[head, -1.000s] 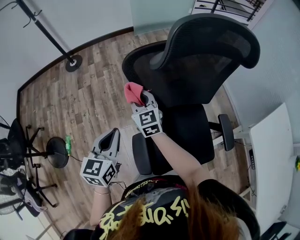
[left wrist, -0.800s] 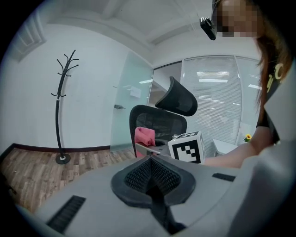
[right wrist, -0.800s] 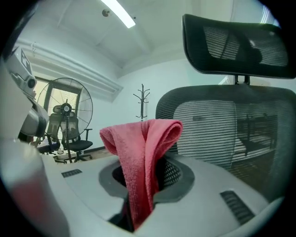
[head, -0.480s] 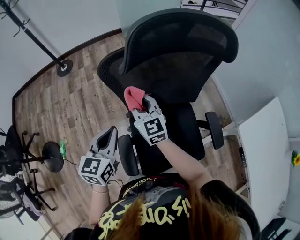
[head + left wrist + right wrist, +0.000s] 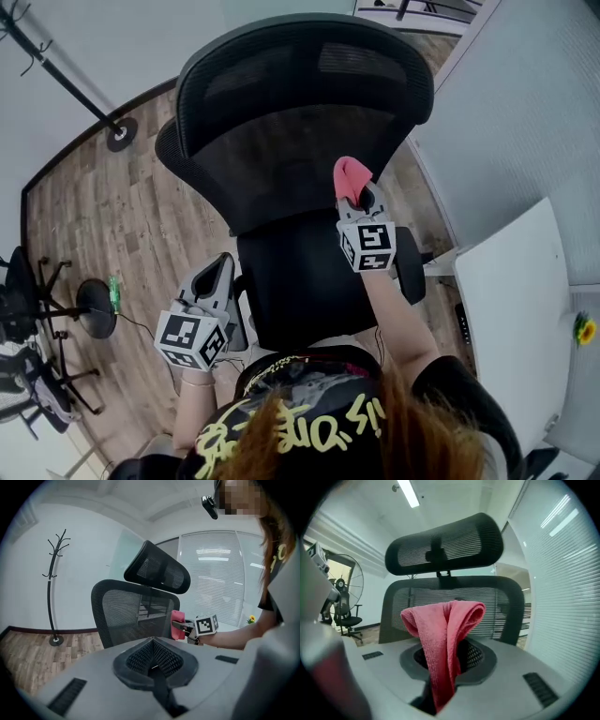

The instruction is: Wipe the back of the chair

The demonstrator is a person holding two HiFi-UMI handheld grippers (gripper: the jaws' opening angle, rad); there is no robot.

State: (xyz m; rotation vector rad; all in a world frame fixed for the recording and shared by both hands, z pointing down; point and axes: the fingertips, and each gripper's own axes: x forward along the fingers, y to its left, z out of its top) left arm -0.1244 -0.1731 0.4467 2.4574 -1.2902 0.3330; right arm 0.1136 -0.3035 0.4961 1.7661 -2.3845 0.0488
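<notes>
While your right gripper (image 5: pixel 360 201) pinches a folded pink cloth (image 5: pixel 349 176) near the right edge of the office chair's mesh backrest (image 5: pixel 272 178), your left gripper (image 5: pixel 218 272) hangs closed and empty beside the seat, so wiping looks ready to begin: press the cloth on and sweep across.

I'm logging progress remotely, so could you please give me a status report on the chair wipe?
Right gripper shut on pink cloth; left gripper shut, empty, held low. Cloth at right edge of chair back, contact unclear. Nothing in the way.
</notes>
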